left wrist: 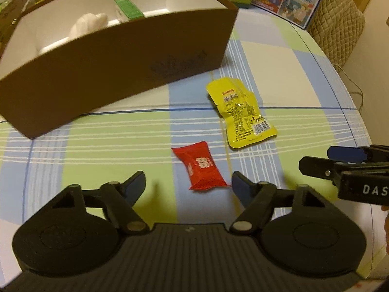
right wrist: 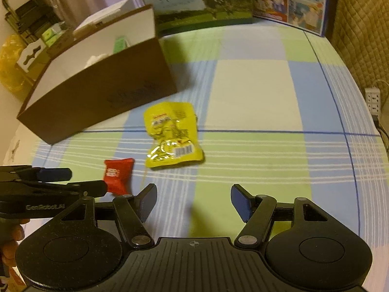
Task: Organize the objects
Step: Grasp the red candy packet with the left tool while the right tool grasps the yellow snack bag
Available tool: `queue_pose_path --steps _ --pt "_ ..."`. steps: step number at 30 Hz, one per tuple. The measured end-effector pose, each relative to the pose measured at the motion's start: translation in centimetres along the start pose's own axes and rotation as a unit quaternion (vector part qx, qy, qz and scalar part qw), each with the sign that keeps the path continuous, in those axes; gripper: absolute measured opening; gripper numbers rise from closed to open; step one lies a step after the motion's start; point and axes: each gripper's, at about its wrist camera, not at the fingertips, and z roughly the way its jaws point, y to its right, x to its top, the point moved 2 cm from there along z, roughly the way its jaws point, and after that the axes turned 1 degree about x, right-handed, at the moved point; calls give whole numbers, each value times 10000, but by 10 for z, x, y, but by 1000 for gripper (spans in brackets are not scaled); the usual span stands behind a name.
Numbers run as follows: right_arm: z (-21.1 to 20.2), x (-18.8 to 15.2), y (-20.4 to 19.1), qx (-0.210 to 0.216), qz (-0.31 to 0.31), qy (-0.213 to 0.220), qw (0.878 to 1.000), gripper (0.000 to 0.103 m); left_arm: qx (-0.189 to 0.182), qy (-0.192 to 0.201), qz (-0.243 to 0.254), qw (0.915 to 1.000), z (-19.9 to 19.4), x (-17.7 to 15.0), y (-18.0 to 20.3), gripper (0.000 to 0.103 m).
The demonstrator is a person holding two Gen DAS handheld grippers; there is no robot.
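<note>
Directly ahead of the left gripper (left wrist: 188,186), in its own wrist view, a small red foil candy packet (left wrist: 199,169) lies on the blue, green and white checked tablecloth (left wrist: 97,141), between the lines of the two widely spread fingers and just beyond their tips; nothing is gripped. Further ahead and slightly right lies a crinkled yellow plastic snack pouch (left wrist: 239,112) with a barcode, apart from the red packet. Ahead to the left stands an open brown cardboard box with a white inside (left wrist: 116,56), holding a white crumpled item (left wrist: 88,23) and a green-topped carton (left wrist: 127,9). The right gripper (left wrist: 316,161) enters from the right edge, seen side-on.

Seen from the right wrist, the right gripper (right wrist: 193,200) is likewise spread wide and empty over bare cloth (right wrist: 255,97). The yellow pouch (right wrist: 172,133) lies ahead and a little left, the red packet (right wrist: 116,175) nearer and further left, just off the left gripper's (right wrist: 80,180) tips. The box (right wrist: 97,92) sits ahead left, with a printed milk carton case (right wrist: 199,2) behind.
</note>
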Motion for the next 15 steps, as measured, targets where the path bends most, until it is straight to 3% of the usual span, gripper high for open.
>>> queue_pose_path --steps 8,14,15 --pt "3 0 7 -69 85 -35 9999 64 22 -100 191 9998 24 8 10 63" --pt "6 1 7 -67 81 -76 9999 64 179 -194 239 9994 36 10 8 51" --pt "7 1 6 -65 72 -78 9999 64 188 -198 222 9994 37 9 7 44"
